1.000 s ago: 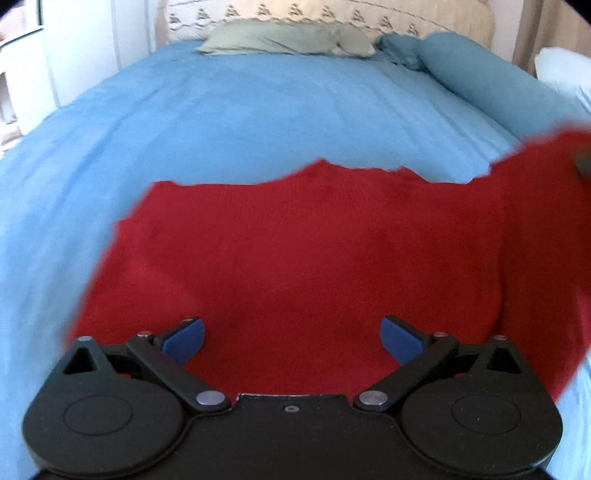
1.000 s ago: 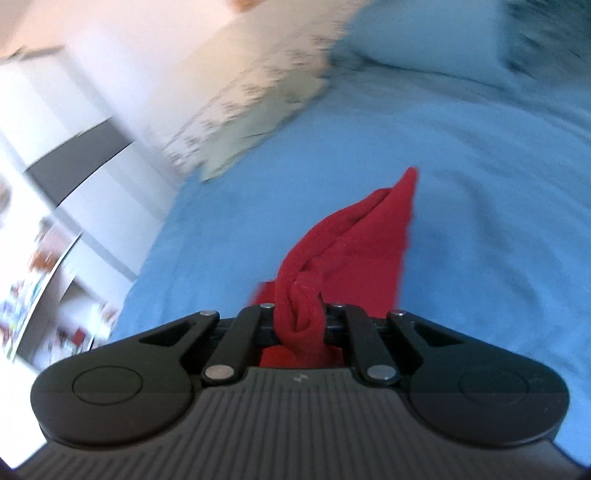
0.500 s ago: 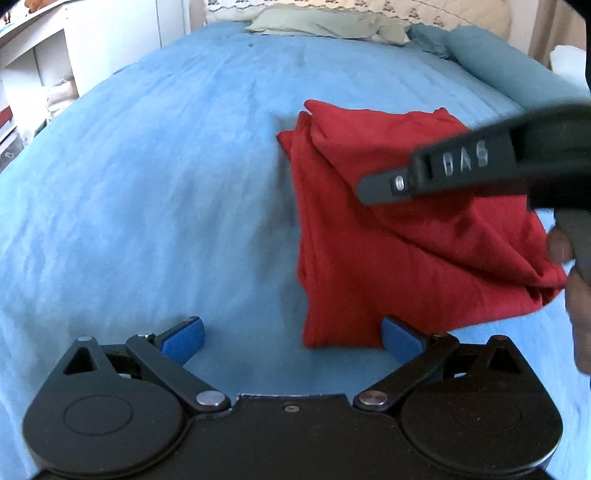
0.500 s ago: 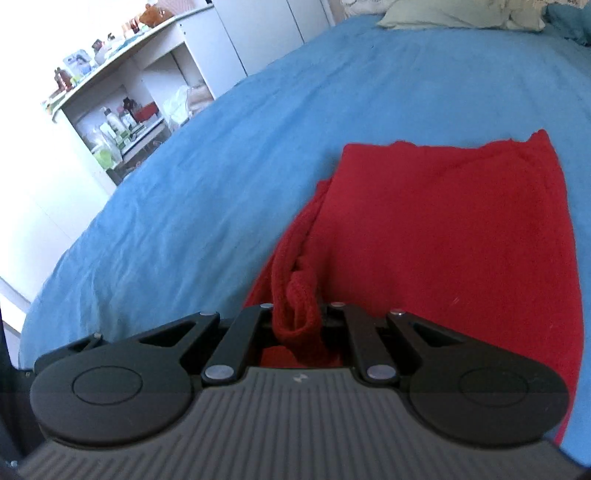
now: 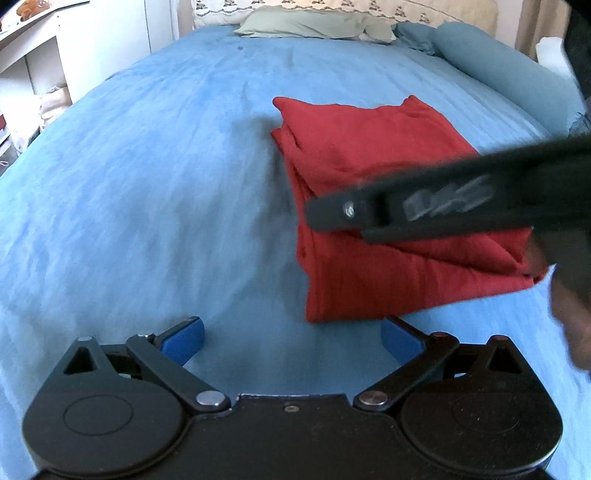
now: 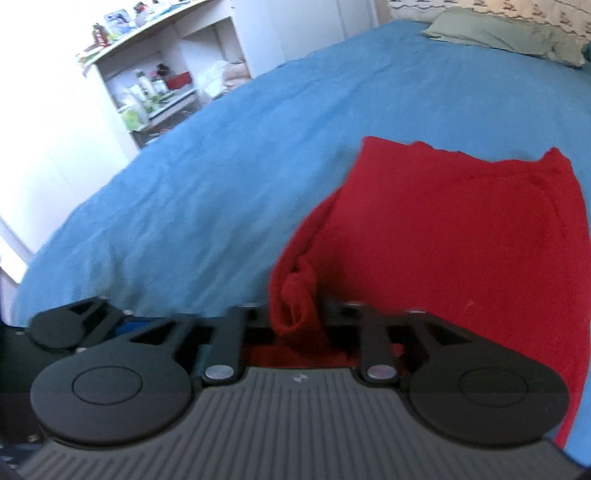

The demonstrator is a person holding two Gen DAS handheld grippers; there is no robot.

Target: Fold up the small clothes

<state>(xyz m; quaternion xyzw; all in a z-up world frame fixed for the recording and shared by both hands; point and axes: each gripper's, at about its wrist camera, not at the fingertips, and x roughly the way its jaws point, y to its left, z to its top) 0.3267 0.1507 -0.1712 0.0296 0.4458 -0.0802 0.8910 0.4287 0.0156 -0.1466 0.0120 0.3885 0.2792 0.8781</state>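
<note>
A red knit garment [image 5: 373,177] lies folded on the blue bedspread [image 5: 155,177]. My left gripper [image 5: 291,338] is open and empty, low over the bedspread just in front of the garment's near left corner. My right gripper [image 6: 299,314] has its jaws partly apart with a bunched fold of the red garment [image 6: 461,229] still between them; whether it grips the cloth is unclear. The right gripper's black body [image 5: 443,199] crosses over the garment in the left wrist view.
A green pillow [image 5: 310,24] and a blue bolster [image 5: 498,70] lie at the head of the bed. White shelves with small items [image 6: 155,92] stand beside the bed on the left. The person's hand [image 5: 569,314] shows at the right edge.
The right gripper has carried the red cloth over and laid it folded on the bed, and its jaws have spread wider. The left gripper has drawn back off the garment to its near left corner.
</note>
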